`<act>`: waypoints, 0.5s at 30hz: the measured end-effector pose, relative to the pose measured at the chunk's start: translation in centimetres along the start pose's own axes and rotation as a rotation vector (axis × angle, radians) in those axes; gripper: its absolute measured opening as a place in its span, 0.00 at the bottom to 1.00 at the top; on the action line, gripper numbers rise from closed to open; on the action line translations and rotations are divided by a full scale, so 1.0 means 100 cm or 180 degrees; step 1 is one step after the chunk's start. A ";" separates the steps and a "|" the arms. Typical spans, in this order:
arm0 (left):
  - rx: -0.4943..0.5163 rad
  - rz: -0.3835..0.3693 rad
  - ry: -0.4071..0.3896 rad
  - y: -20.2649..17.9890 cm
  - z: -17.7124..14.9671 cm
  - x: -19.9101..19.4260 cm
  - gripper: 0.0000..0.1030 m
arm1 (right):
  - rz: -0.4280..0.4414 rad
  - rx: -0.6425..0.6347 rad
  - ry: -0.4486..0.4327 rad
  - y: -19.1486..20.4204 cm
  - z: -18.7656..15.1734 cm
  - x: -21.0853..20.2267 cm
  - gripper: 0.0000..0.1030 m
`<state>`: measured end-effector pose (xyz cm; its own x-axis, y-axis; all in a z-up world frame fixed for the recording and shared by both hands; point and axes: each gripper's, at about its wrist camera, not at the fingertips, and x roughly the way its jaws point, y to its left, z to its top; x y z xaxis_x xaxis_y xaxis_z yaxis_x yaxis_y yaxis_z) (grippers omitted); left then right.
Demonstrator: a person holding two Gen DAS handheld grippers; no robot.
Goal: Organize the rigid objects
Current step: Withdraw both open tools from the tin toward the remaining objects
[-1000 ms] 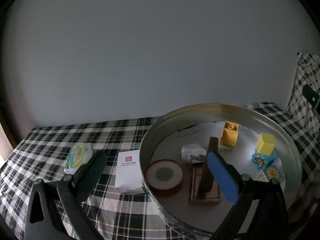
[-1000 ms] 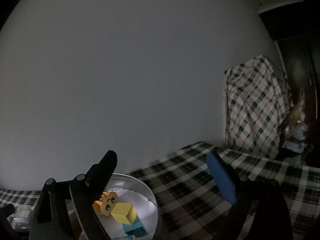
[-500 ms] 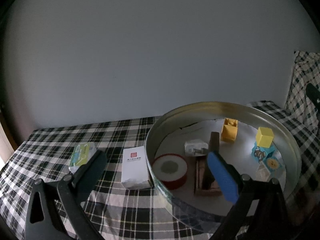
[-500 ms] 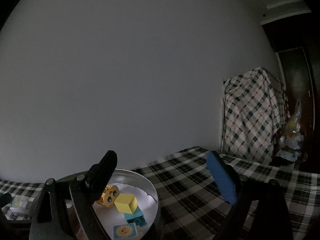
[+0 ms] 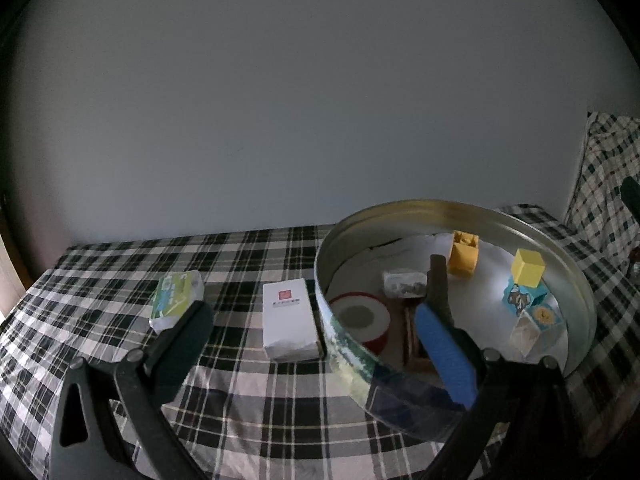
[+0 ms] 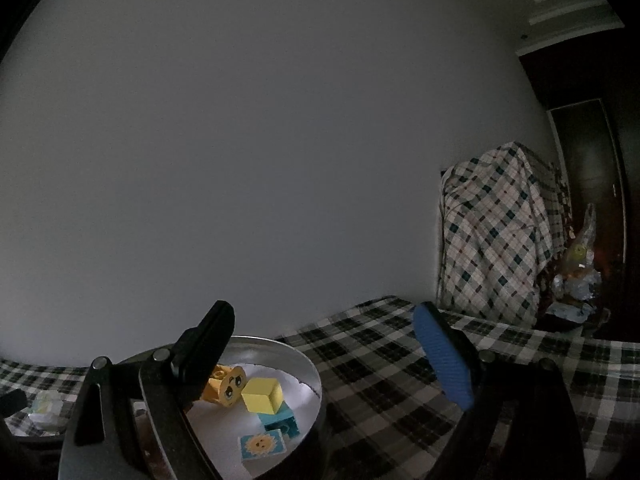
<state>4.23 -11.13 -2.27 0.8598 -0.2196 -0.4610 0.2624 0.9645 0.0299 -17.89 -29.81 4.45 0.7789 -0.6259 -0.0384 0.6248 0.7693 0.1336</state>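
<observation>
A round metal tin [image 5: 400, 212] sits on the checked cloth at the right. Inside lie a red tape roll [image 5: 360, 320], a brown wooden piece [image 5: 416, 344], a small grey packet [image 5: 404, 282], an orange brick [image 5: 464, 254], and a yellow cube [image 5: 528, 266] on a blue bear brick [image 5: 520, 300]. A white box [image 5: 288, 324] and a green packet [image 5: 176, 300] rest on the cloth left of the tin. My left gripper [image 5: 312, 312] is open above the white box and the tin's near wall. My right gripper [image 6: 322, 312] is open and empty beyond the tin [image 6: 310, 372], with the yellow cube [image 6: 262, 396] low down.
The checked tablecloth [image 5: 100, 280] runs back to a plain grey wall. A checked cloth drapes over something tall [image 6: 496, 240] at the far right, with a dark door and some bags beside it. A sun-picture block [image 6: 262, 444] lies in the tin.
In the left wrist view the white box and the tin have drifted right and a little away. In the right wrist view the tin shows more fully and the draped cloth has slid right.
</observation>
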 end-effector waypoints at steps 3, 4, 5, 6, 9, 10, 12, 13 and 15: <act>-0.0014 0.0002 0.0025 0.006 -0.001 -0.001 0.99 | 0.0017 0.0017 0.0009 0.003 -0.001 -0.007 0.90; -0.0021 0.0010 0.0035 0.009 -0.001 -0.001 0.99 | 0.0030 0.0026 0.0019 0.004 -0.001 -0.008 0.90; -0.0031 0.0024 0.0046 0.013 -0.001 0.000 0.99 | 0.0052 0.0042 0.0040 0.007 -0.002 -0.011 0.90; -0.0035 0.0034 0.0054 0.016 -0.001 0.000 0.99 | 0.0081 0.0051 0.0061 0.010 -0.002 -0.013 0.90; -0.0056 0.0085 0.0087 0.029 -0.001 0.003 0.99 | 0.0156 0.0053 0.0108 0.021 -0.005 -0.019 0.90; -0.0067 0.0105 0.0096 0.033 -0.001 0.004 0.99 | 0.0192 0.0059 0.0126 0.025 -0.006 -0.021 0.90; -0.0110 0.0154 0.0124 0.046 -0.001 0.007 0.99 | 0.0259 0.0055 0.0179 0.036 -0.009 -0.024 0.90; -0.0138 0.0178 0.0145 0.052 -0.001 0.010 0.99 | 0.0281 0.0049 0.0203 0.040 -0.011 -0.024 0.90; -0.0197 0.0229 0.0201 0.066 -0.001 0.015 0.99 | 0.0362 0.0040 0.0271 0.052 -0.013 -0.026 0.90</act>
<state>7.21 -5.09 -2.85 0.8457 -0.1417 -0.5145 0.1718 0.9851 0.0110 -16.62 -24.00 3.94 0.8468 -0.5213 -0.1061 0.5319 0.8327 0.1541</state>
